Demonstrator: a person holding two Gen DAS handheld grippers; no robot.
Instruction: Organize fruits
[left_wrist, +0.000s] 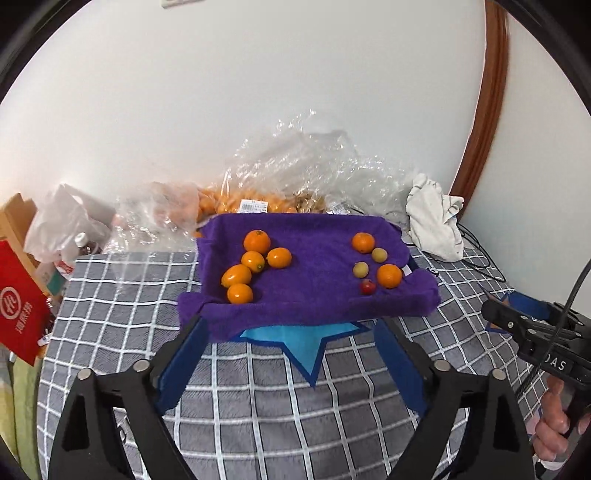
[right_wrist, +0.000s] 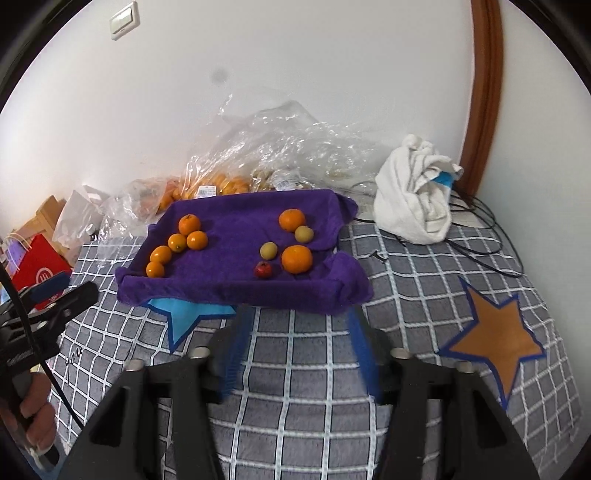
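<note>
Ahead of the open, empty left claw five orange fruits cluster on the purple towel, seemingly already sorted, while ahead of the equally open right claw lie three oranges, two greenish fruits and one red, apparently still mixed.

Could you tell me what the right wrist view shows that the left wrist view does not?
Only the right wrist view shows the orange star patch and the wall switch. Only the left wrist view shows the right gripper from the side. Both share the purple towel with its fruits, including the small red fruit, and the white cloth.
</note>
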